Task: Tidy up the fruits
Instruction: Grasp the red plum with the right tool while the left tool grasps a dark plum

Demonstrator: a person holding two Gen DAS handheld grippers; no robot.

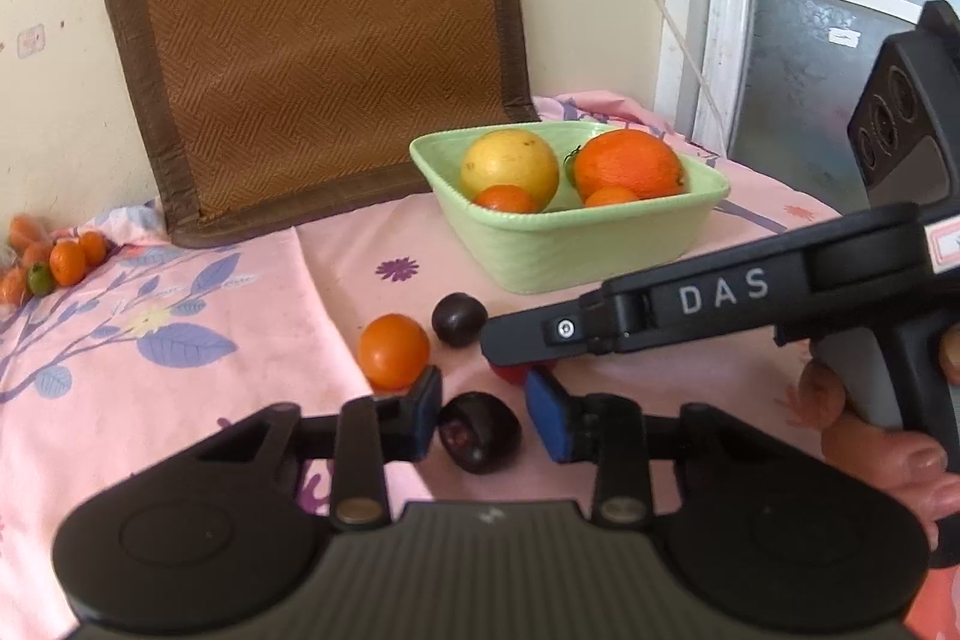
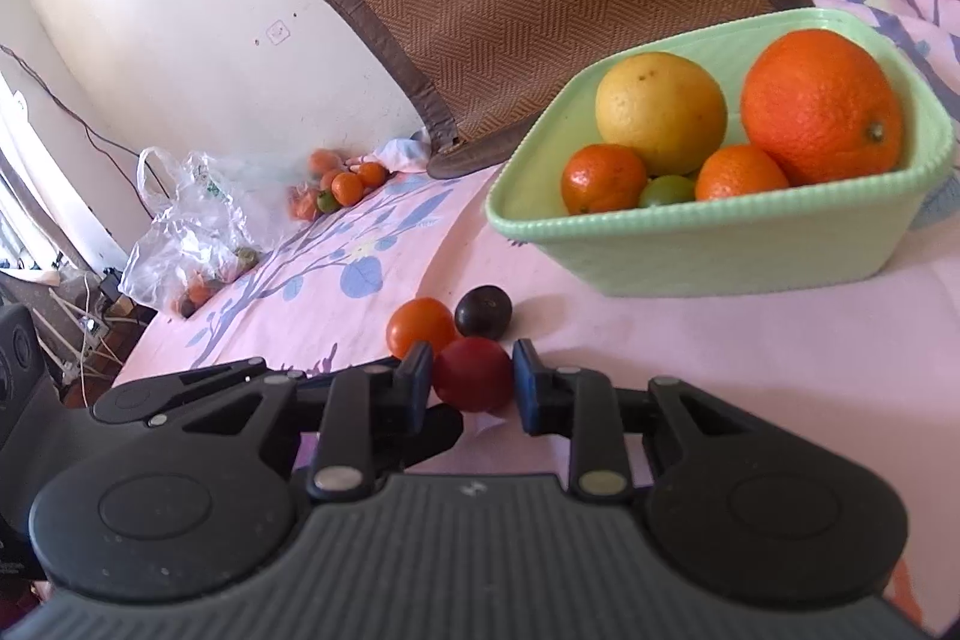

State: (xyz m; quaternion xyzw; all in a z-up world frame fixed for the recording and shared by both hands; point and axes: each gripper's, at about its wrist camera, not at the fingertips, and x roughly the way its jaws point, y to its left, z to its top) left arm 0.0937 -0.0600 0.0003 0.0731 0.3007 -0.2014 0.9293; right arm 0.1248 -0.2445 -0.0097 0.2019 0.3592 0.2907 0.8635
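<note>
My left gripper (image 1: 485,415) is shut on a dark plum (image 1: 480,436) that lies on the pink flowered cloth. Just right of it, my right gripper (image 2: 471,383) is shut on a red round fruit (image 2: 474,382). In the left wrist view the right gripper (image 1: 510,364) reaches in from the right, with the red fruit (image 1: 509,374) showing only as a sliver under it. A small orange fruit (image 1: 393,349) (image 2: 420,328) and a second dark plum (image 1: 459,319) (image 2: 483,311) lie just beyond the fingertips. The green bowl (image 1: 600,250) (image 2: 690,250) behind holds a yellow fruit, a big orange, two tangerines and a green fruit.
A brown woven mat (image 1: 318,40) leans on the wall behind the bowl. A pile of small oranges (image 1: 54,256) (image 2: 336,184) and a clear plastic bag (image 2: 186,232) with more fruit lie at the far left. A person's hand (image 1: 870,430) grips the right tool.
</note>
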